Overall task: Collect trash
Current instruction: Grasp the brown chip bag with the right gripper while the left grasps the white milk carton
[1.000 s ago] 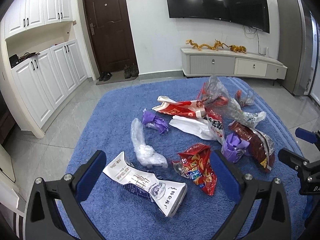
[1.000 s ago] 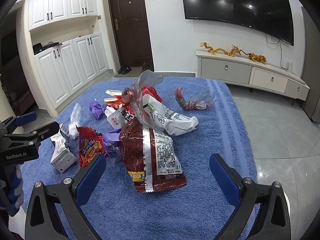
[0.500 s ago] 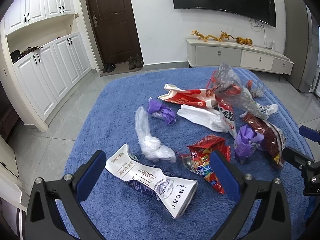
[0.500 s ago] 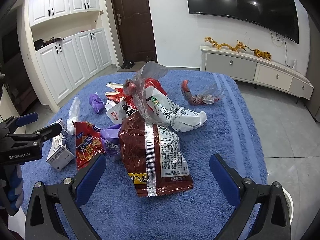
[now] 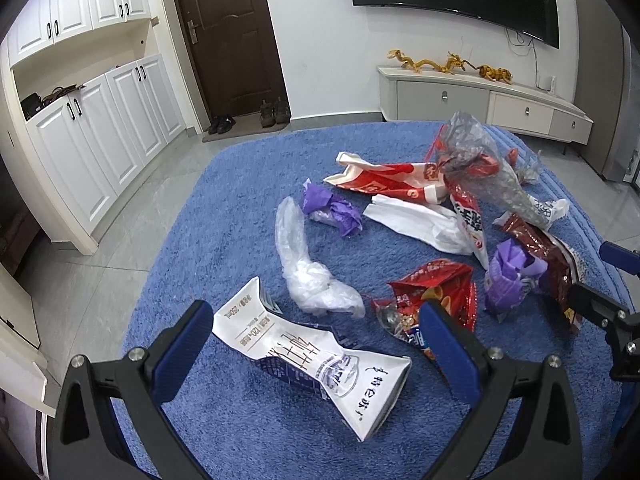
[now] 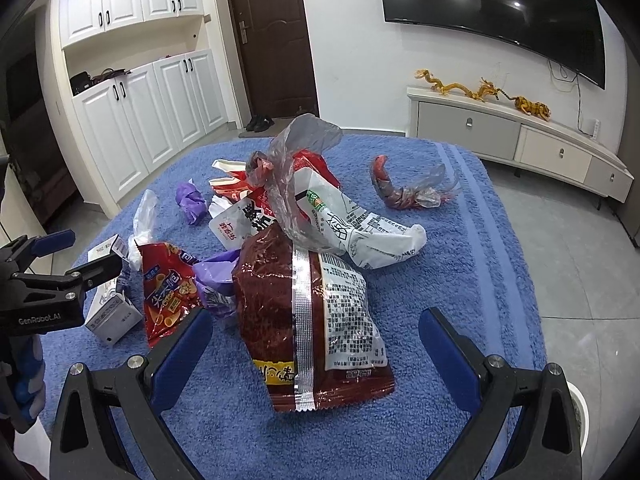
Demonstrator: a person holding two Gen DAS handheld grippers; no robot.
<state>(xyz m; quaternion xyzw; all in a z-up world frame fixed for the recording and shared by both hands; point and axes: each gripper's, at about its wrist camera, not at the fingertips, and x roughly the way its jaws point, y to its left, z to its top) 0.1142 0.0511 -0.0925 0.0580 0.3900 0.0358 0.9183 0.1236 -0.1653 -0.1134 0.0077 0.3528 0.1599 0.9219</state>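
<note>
While both grippers are hanging spread wide and empty, you are framing the left gripper (image 5: 316, 354) around the crushed milk carton (image 5: 316, 356). Your right gripper (image 6: 316, 354) is lining up on the dark red snack bag (image 6: 308, 320), so each is facing its own piece.

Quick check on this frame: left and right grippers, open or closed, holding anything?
Left gripper: open, holding nothing, fingers either side of the flattened milk carton.
Right gripper: open, holding nothing, the dark red snack bag between its fingers.
</note>
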